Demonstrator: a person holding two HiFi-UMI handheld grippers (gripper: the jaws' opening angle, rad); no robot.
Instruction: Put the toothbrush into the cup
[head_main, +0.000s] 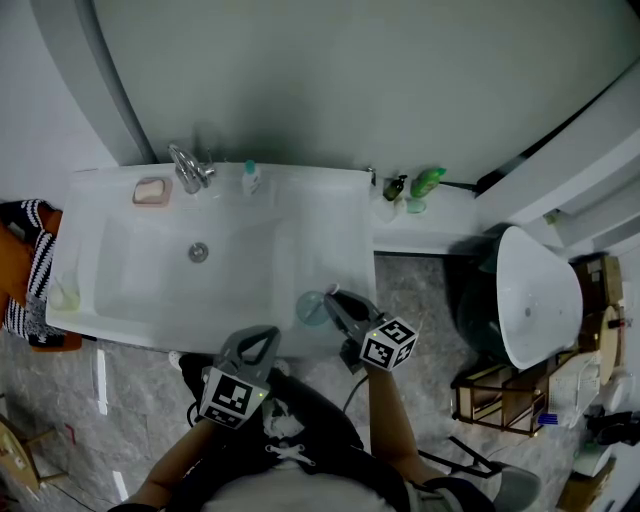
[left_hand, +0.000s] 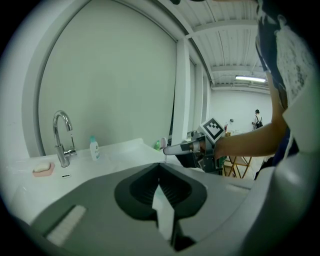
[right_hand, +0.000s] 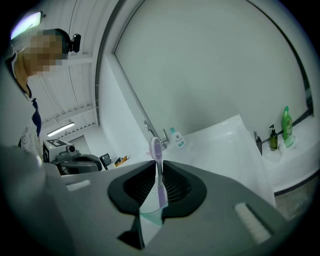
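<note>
Beside the cup (head_main: 311, 307), the right claw (head_main: 332, 297) grips the toothbrush (right_hand: 161, 187) (upright).

sink (head_main: 100, 200) viewed steeply from overhead by head view. each gripper view set close behind its jaws, faced across the sink. faucet (head_main: 187, 170) shared by all three; right gripper (left_hand: 166, 149) caught in left gripper view.

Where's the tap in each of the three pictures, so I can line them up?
Head view: the tap is at upper left, on the back rim of the sink.
Left gripper view: the tap is at the left edge, at mid height.
Right gripper view: the tap is small, just above centre, beyond the jaws.
Shared landmark: the small white bottle with a blue cap, next to the tap.
</note>
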